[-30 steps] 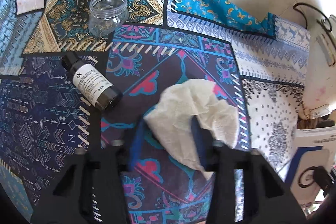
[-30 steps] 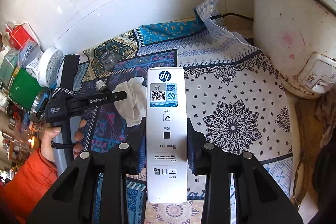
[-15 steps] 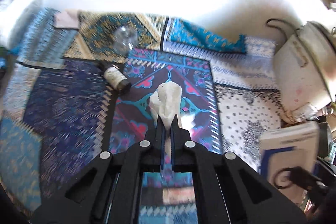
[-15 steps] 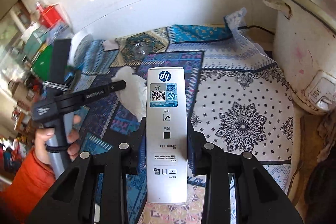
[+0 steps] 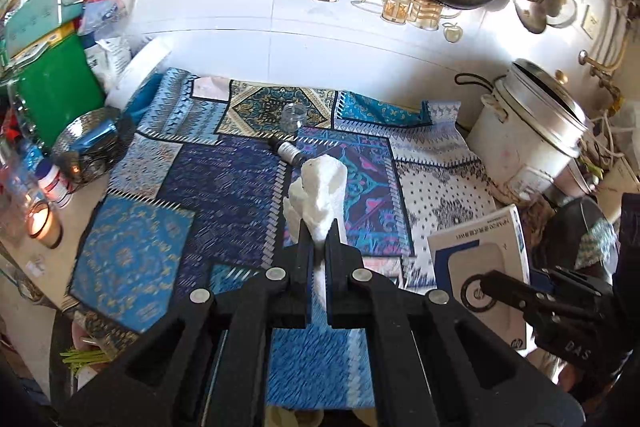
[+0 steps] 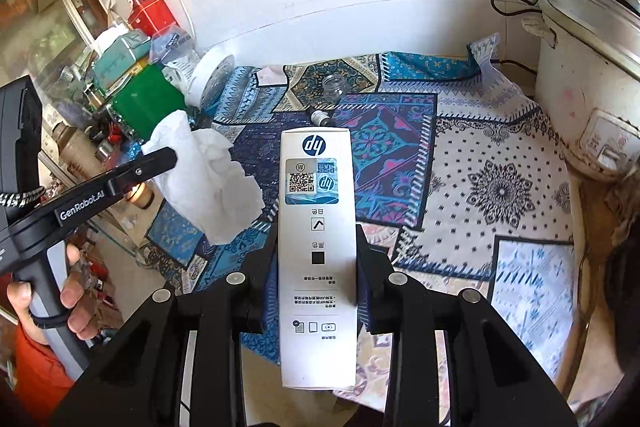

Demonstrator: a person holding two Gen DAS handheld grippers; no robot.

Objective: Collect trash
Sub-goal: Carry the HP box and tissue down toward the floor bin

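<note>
Two pieces gripped, tissue (image 5: 320,195) in left hand-held gripper (image 5: 318,251), box (image 6: 318,251) in right hand-held gripper (image 6: 318,267), above worktop (image 6: 500,187); next, carrying to an unseen bin.

The left gripper (image 5: 319,243) points down at a slant, and its jaws are squeezed almost fully together, pinching a crumpled white tissue (image 5: 322,191) up in the air. From the right wrist view, the person's left hand (image 6: 48,303) is wrapped around this gripper's handle, fingers curled at the front, with an orange sleeve (image 6: 36,375) below it. The right gripper (image 6: 318,267) also points down at a slant. Its jaws press on both long sides of a tall white box (image 6: 318,247), which stands up between them.
</note>
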